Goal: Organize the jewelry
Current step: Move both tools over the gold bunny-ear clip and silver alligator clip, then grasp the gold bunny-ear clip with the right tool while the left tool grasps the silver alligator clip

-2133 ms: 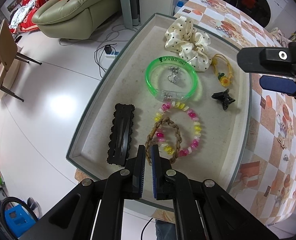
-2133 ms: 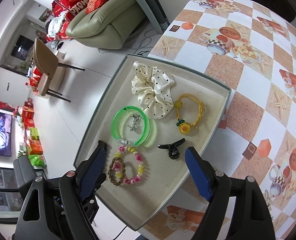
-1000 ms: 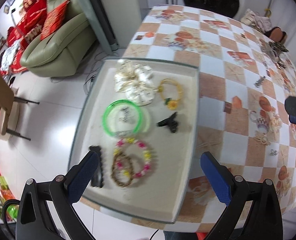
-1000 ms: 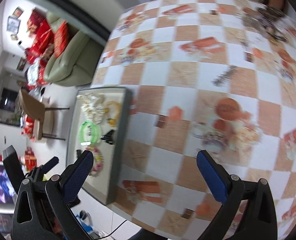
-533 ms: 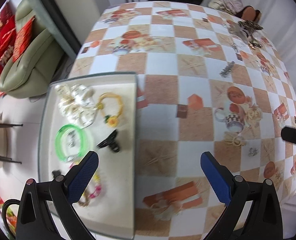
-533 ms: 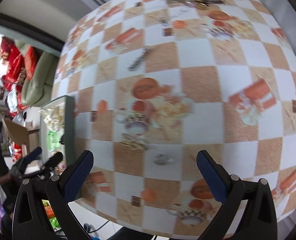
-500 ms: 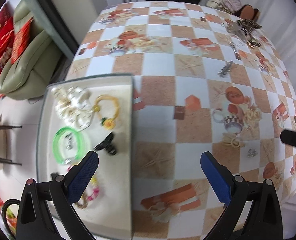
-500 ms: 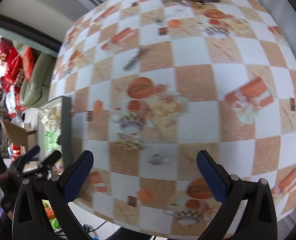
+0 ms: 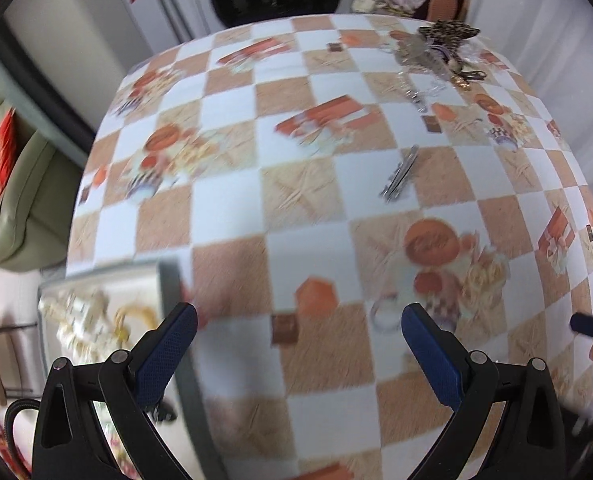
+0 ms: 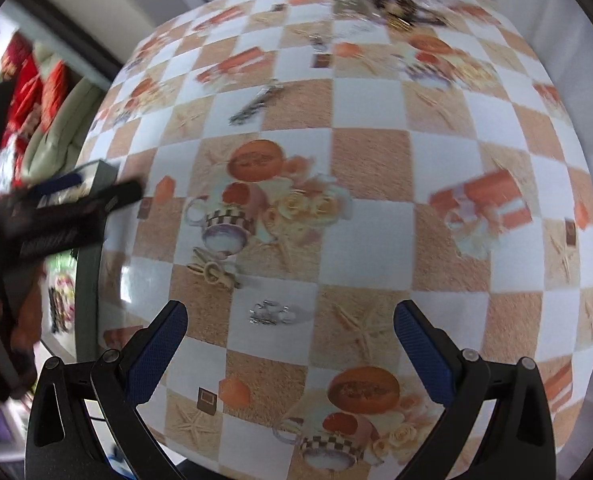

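Right gripper [image 10: 286,322]: jaws spread, empty, over small silver earrings [image 10: 270,313] on checkered tablecloth [image 10: 372,216]. Left gripper [image 9: 296,326]: spread, empty, beside tray [image 9: 168,276]. Risk: flat trinket likely skids from pads; view blurred.

Both wrist views look down – sharing the checkered tablecloth [image 9: 232,216].
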A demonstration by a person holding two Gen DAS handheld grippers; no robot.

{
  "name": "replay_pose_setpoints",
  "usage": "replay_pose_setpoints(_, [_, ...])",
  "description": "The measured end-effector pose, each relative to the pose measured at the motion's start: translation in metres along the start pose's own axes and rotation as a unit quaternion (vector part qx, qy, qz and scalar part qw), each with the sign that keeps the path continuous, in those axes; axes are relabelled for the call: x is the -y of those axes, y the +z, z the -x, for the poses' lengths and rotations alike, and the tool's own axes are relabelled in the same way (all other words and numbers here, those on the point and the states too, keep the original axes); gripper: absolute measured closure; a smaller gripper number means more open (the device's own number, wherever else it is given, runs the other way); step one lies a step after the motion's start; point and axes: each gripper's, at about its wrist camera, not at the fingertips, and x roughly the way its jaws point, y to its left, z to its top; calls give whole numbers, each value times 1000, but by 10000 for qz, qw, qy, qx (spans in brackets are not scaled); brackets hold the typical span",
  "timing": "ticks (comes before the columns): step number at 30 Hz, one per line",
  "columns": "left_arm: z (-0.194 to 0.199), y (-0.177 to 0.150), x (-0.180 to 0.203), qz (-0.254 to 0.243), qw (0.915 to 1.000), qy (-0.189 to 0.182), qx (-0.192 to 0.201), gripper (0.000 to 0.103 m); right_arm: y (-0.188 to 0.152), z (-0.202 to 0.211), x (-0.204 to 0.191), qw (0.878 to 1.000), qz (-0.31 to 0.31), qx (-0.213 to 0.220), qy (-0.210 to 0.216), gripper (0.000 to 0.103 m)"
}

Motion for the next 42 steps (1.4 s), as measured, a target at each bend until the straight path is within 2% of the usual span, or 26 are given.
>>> replay_pose_setpoints(4, [-15,19,14,-240,9996,-116,128,0,-5,-11,-22,9985,510,213,34,1])
replay_pose_setpoints(7, [-27,31,23,-331,9992,-173,162,0,-11,-18,-30,9967,747,323,-48,10])
replay_pose_setpoints(11, [-39,43,36,-496,9980,-337,223,0,-15,-22,-32,9947,909,449,-155,12])
replay_pose_setpoints(14, [-45,50,45,-630,9968,-417,264,0,-15,-24,-41,9895,1298,588,-251,14])
replay_pose_setpoints(15, [-48,53,48,-666,9964,-446,275,1,-14,-25,-45,9870,1450,631,-278,17])
replay_pose_setpoints(17, [-54,59,54,-746,9958,-467,234,12,-13,-29,-56,9808,1797,689,-321,23])
replay_pose_setpoints(22, [-69,69,64,-868,9950,-471,174,12,-8,-43,-67,9739,2119,746,-332,30])
replay_pose_setpoints(23, [-72,70,66,-901,9946,-481,175,13,-8,-44,-69,9727,2162,768,-337,31])
replay_pose_setpoints(24, [-73,71,67,-928,9943,-496,173,20,-7,-46,-70,9718,2201,775,-334,32])
replay_pose_setpoints(25, [-76,72,69,-962,9940,-498,146,22,-7,-49,-71,9709,2244,769,-329,32])
replay_pose_setpoints(29, [-79,78,71,-991,9931,-610,170,24,-5,-60,-75,9665,2434,702,-417,42])
replay_pose_setpoints(34, [-79,81,77,-1138,9900,-796,234,40,-5,-64,-76,9638,2538,680,-445,45])
replay_pose_setpoints(37, [-77,80,82,-1239,9883,-853,251,56,-8,-63,-78,9631,2578,657,-406,49])
replay_pose_setpoints(39, [-75,82,83,-1249,9879,-887,246,78,-9,-62,-81,9628,2598,637,-388,60])
replay_pose_setpoints(40, [-75,82,82,-1232,9879,-917,231,81,-12,-60,-84,9625,2611,629,-375,65])
replay_pose_setpoints(42, [-74,82,80,-1181,9878,-990,202,81,-14,-59,-88,9623,2629,598,-364,82])
